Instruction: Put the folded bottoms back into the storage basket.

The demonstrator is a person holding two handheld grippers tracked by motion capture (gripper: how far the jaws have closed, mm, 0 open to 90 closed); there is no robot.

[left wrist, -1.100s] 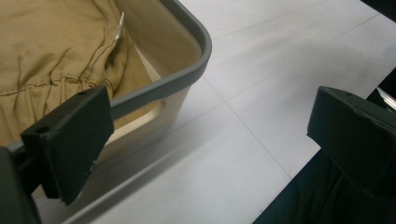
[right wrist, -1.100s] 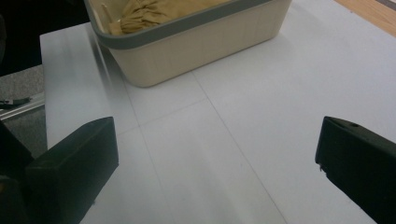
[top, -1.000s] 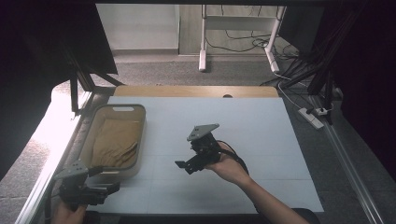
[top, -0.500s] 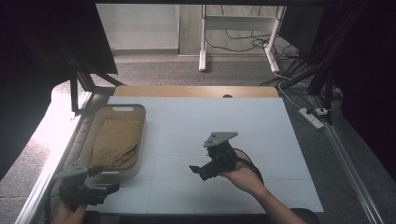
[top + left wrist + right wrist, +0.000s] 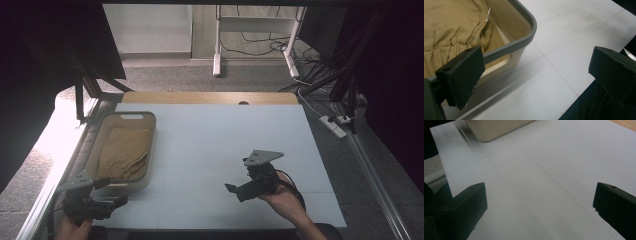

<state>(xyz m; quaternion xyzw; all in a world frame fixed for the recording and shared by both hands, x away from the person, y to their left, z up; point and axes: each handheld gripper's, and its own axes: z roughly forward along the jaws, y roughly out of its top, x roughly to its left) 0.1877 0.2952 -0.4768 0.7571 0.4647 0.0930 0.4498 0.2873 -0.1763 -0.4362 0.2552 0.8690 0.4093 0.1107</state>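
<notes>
- The left gripper (image 5: 107, 202) sits at the near left corner of the white table (image 5: 210, 135), held in the person's left hand (image 5: 70, 229). Its jaws point right, towards the table's middle, and stand wide apart with nothing between them; the left gripper view shows the same gap over bare white surface.
- In that left gripper view one jaw lies just in front of the near rounded corner of the tub — whether it touches the rim cannot be told.
- The right gripper (image 5: 235, 190) is over the near right part of the table, held in the right hand (image 5: 282, 200), with a black cable looping off it and a grey three-cornered plate (image 5: 262, 157) on top. Its jaws point left, towards the tub, and are spread wide and empty.
- In the right gripper view the table between the jaws is bare, crossed by thin seam lines, and the tub's corner shows far off at the top.
- The beige plastic tub (image 5: 150, 150) with a grey rim stands along the table's left edge, long axis running near to far, a handle slot at each short end.
- Inside it lies a crumpled tan cloth (image 5: 124, 150) — folded and seamed, covering the floor of the tub.
- Beyond the white surface runs a strip of bare wood (image 5: 210, 97), then grey floor with a white stand (image 5: 252, 40) and loose cables.
</notes>
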